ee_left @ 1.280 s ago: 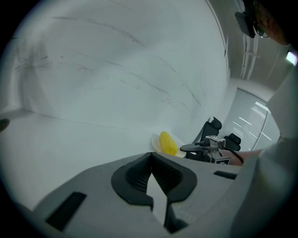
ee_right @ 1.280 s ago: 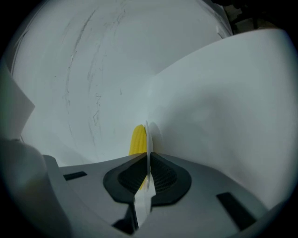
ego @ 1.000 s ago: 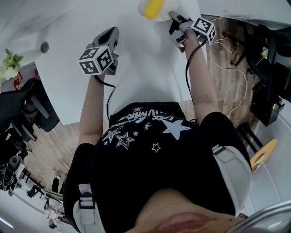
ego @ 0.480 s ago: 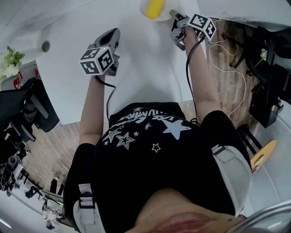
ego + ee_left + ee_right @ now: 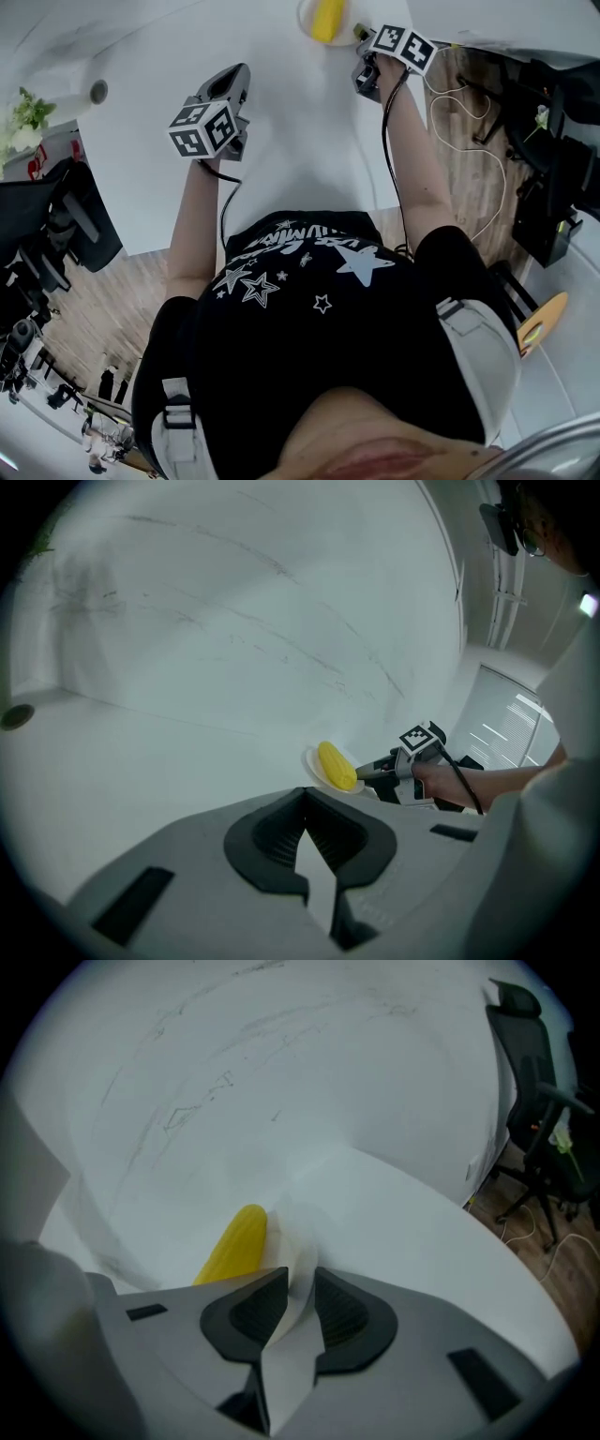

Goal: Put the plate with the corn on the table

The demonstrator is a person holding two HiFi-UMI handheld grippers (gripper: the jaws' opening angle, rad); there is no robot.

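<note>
The plate [image 5: 292, 1258], thin and white, carries a yellow corn cob [image 5: 234, 1243] that lies lengthwise on it. It sits at the far side of the white tabletop [image 5: 281, 141]. The head view shows it at the very top of the frame, and the left gripper view shows it low against the surface. No view shows whether its base already rests on the tabletop or hangs just above it.

The right tool [image 5: 292, 1283] is clamped on the plate's near rim, with the rim pinched between the two dark pads and the corn just beyond them. Gripping at the edge probably keeps the jaws clear of the corn and lets the plate stay close to level so the cob does not roll off. The person's right arm is stretched well forward to reach that spot.

The left tool [image 5: 305, 810] hangs over bare tabletop, well apart from the plate, its jaws drawn together on nothing. It seems to be parked out of the way, since one grip is enough for so light a load.

Beyond the tabletop's right edge, a white cable [image 5: 487, 159] loops over the wooden floor near an office chair [image 5: 525, 1054].
</note>
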